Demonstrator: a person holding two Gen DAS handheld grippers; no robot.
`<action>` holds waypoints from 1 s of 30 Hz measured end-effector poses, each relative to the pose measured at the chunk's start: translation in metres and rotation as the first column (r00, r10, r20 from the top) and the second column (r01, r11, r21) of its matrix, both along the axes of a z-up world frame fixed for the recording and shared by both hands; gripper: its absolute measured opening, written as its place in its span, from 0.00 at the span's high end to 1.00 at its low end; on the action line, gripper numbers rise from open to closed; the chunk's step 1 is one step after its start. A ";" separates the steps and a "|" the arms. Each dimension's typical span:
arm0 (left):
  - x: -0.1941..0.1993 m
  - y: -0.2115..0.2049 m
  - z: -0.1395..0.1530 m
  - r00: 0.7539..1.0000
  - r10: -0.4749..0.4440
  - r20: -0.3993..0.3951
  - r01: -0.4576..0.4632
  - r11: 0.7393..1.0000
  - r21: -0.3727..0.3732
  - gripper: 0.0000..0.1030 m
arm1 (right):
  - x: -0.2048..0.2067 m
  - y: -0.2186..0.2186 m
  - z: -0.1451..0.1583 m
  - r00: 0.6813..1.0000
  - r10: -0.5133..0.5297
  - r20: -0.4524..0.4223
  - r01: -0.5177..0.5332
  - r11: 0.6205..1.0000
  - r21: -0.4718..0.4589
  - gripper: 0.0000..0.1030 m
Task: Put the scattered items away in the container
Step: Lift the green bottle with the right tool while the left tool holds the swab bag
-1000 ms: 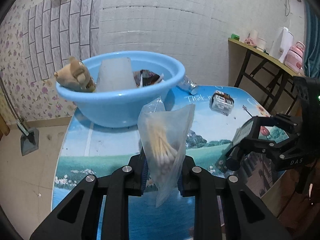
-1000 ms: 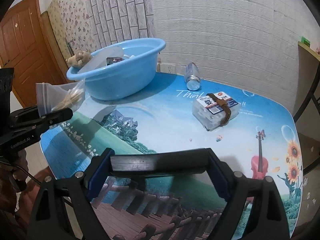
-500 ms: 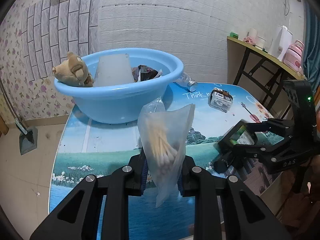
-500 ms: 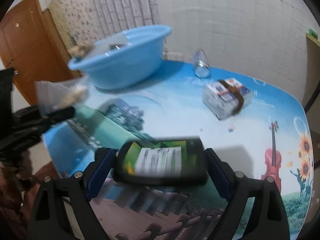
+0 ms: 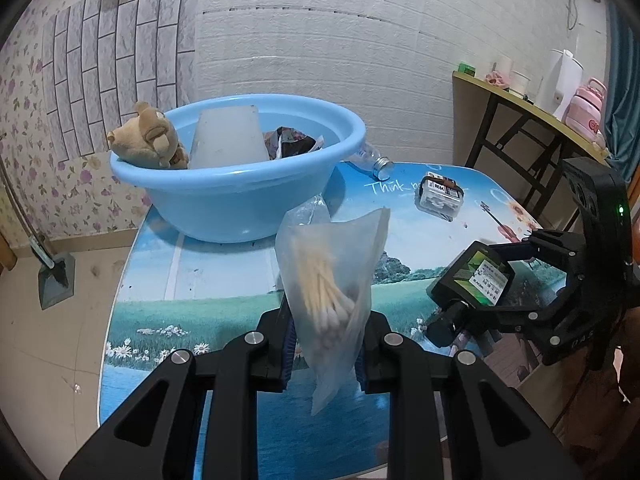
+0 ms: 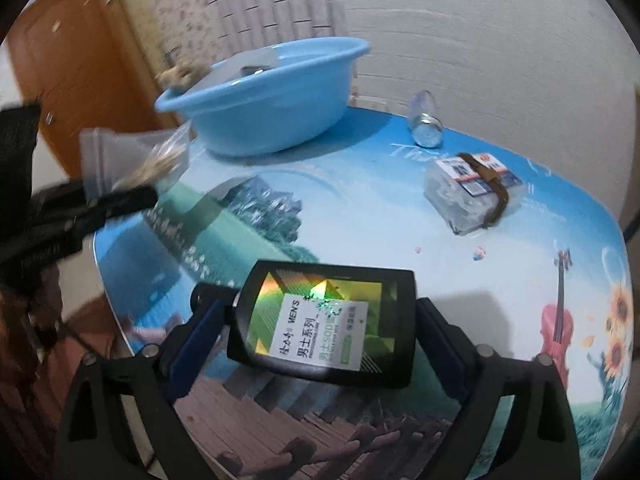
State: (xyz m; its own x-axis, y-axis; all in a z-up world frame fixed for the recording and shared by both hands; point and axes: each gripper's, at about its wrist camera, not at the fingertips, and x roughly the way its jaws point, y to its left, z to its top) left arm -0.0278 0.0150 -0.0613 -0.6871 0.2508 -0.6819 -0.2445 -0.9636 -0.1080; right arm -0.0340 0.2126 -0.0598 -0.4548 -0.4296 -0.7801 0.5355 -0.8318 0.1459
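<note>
My left gripper (image 5: 326,344) is shut on a clear bag of cotton swabs (image 5: 332,280), held upright over the table's near edge. Behind it stands the blue basin (image 5: 240,200), also seen in the right wrist view (image 6: 272,112). My right gripper (image 6: 320,340) has a flat black bottle (image 6: 320,320) with a shiny green label lengthwise between its pads, cap to the left, lifted above the tabletop. Its jaws are opening, and the pads still bear on the bottle's ends. From the left wrist, that bottle (image 5: 476,276) hangs low on the right.
In the basin lie a plush toy (image 5: 148,140), an upturned white cup (image 5: 228,140) and a wrapper (image 5: 292,142). A clear box with a brown band (image 6: 472,196) and a small clear bottle (image 6: 426,124) lie on the table. A side table (image 5: 520,100) stands at right.
The black bottle has turned in my right jaws from edge-on to label facing the camera, and the right gripper has tilted. The left gripper and bag have kept still.
</note>
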 end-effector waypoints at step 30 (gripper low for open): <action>0.005 -0.010 0.035 0.997 0.020 -0.074 -0.018 1.000 0.026 0.79 | -0.003 -0.010 0.024 0.997 0.050 -0.051 -0.054 0.994 -0.090 0.26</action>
